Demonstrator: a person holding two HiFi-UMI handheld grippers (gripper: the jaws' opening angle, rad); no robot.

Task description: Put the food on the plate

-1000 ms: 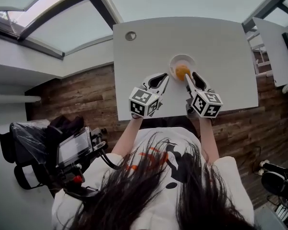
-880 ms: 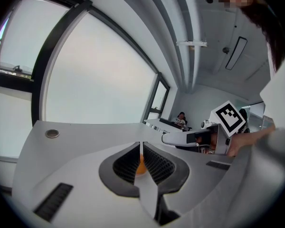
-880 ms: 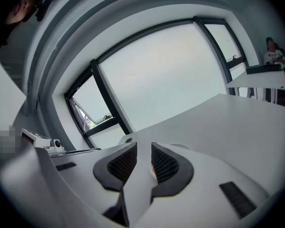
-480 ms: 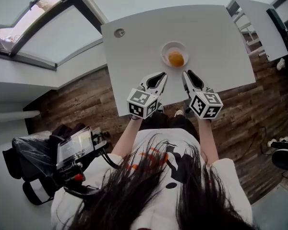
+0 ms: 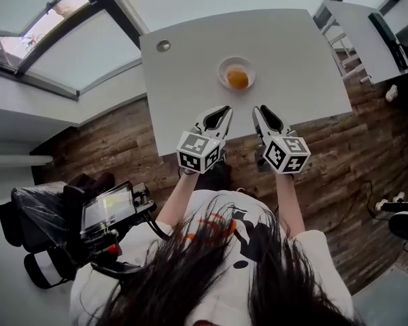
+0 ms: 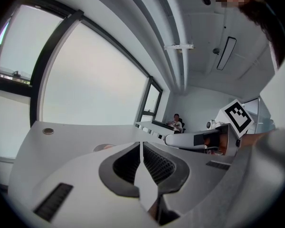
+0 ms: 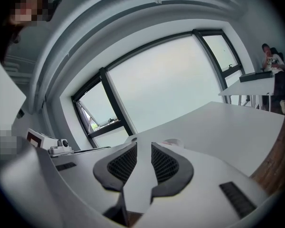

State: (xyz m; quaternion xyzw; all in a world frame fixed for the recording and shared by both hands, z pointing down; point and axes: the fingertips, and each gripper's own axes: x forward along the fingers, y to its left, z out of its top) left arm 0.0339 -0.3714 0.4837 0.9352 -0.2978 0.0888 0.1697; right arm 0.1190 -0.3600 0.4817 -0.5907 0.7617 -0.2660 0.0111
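The round orange piece of food (image 5: 237, 79) lies on the small white round plate (image 5: 222, 68), which stands on the white rectangular table (image 5: 190, 80). A second ago the right gripper (image 5: 258, 109) had its tips at the plate's rim beside the food. Now both grippers are at the table's 6 o'clock edge, with the plate near their 12 o'clock and apart from them. The right gripper's jaws have just been closing and now stand narrowly apart with nothing between them. The left gripper (image 5: 224, 111) has its jaws pressed together, empty, as before. A round grey grommet (image 5: 163, 45) sits at the plate's 10 o'clock.
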